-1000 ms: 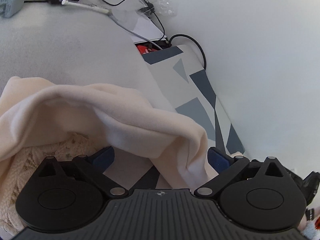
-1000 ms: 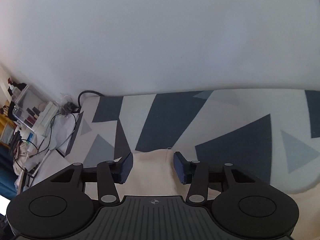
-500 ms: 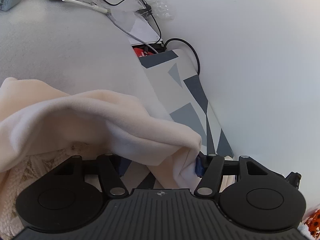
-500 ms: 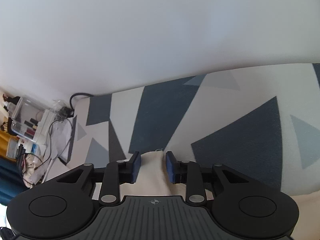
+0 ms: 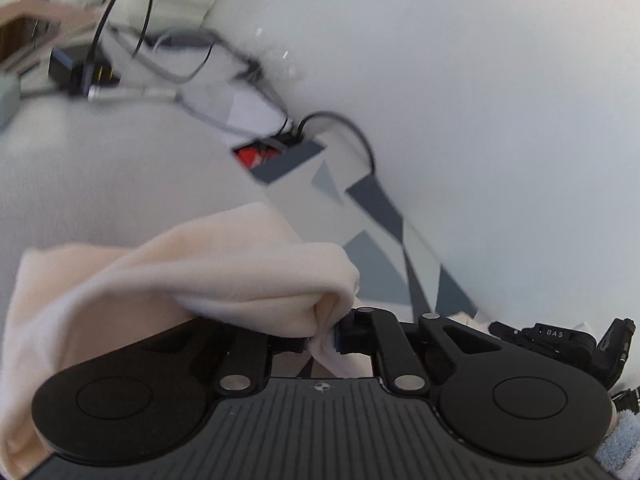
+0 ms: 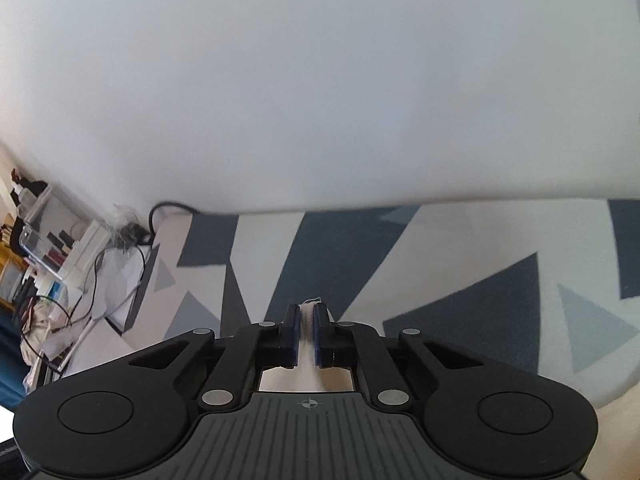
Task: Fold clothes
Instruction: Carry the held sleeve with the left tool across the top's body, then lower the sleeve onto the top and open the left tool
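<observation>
Both sets of fingers have closed up since a second ago, when they were spread wide on either side of the cloth. Now the left gripper (image 5: 322,336) is pinching a bunched fold of the cream garment (image 5: 192,280), and the right gripper (image 6: 307,332) has its blue pads (image 6: 296,336) squeezed onto a thin edge of the same pale fabric (image 6: 307,340), with only a narrow strip of it showing between them. The left camera has also swung, so the cable clutter now sits higher and blurrier than before.

Seen from the left wrist, the garment runs long from the pinched fold out toward the lower left, draping over the gripper body, with its rounded hump pointing at the wall (image 5: 480,100). It looks like soft, slightly fuzzy fleece with thick rolled folds. From the right wrist I can't tell its direction, too little of it shows.

Underneath is a sheet (image 6: 460,280) printed with dark blue, grey and off-white triangles, smooth and flat, running right up against the plain white wall. Off to the left there's a black cable (image 5: 348,132) looping along the wall, something red (image 5: 256,156) at the sheet's far corner, and a clear plastic organiser (image 6: 52,236) with small items inside, too blurry to identify.
</observation>
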### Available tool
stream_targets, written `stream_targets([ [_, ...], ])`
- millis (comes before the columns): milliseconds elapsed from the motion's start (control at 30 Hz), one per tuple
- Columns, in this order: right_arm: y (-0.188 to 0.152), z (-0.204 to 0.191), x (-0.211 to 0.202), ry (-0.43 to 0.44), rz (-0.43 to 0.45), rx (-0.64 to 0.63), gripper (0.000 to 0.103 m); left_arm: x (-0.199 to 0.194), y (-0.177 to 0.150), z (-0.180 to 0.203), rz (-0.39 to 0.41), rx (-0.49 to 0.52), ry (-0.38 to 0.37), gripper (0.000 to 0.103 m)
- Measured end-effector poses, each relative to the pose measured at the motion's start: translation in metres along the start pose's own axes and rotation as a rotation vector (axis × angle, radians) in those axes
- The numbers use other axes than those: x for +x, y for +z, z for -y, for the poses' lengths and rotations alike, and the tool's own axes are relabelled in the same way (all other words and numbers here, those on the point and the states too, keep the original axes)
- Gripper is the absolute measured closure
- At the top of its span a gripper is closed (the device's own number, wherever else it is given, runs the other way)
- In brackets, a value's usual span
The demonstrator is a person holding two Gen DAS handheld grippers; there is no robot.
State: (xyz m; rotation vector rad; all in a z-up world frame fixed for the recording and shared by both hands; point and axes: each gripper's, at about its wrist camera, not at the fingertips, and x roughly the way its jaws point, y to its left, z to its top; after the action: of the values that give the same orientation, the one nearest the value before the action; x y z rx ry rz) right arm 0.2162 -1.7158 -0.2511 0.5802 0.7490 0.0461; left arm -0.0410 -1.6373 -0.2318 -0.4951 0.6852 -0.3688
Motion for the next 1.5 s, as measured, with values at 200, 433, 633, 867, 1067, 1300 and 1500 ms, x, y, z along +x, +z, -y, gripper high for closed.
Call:
stream_targets([
  [200,-0.014,-0.007,-0.021,-0.072,0.132,-0.082,0.097,-0.009,-0.007,0.015,0.073,0.190,0.045,0.091],
  [433,-0.034,0.004,-0.005,-0.183,0.051,-0.110,0.097,0.011,-0.025,0.005,-0.041,0.204,0.129,0.089],
  [633,-0.037,-0.002,-0.002,-0.192,0.052,-0.134,0.097,0.028,-0.040,-0.004,-0.140,0.216,0.201,0.089],
  [867,-0.034,-0.007,-0.009,-0.176,0.048,-0.141,0.090,0.037,-0.039,-0.003,-0.153,0.289,0.241,0.085],
  [1067,-0.032,0.007,-0.045,-0.226,0.103,-0.136,0.062,0.026,-0.032,0.009,-0.165,0.360,0.252,0.041],
  [1300,-0.036,0.054,-0.118,-0.355,0.192,-0.126,0.049,-0.014,-0.014,0.019,-0.179,0.403,0.226,0.033],
  [1500,-0.056,0.094,-0.147,-0.486,0.155,-0.122,0.049,-0.041,-0.012,0.049,-0.119,0.447,0.112,0.033],
])
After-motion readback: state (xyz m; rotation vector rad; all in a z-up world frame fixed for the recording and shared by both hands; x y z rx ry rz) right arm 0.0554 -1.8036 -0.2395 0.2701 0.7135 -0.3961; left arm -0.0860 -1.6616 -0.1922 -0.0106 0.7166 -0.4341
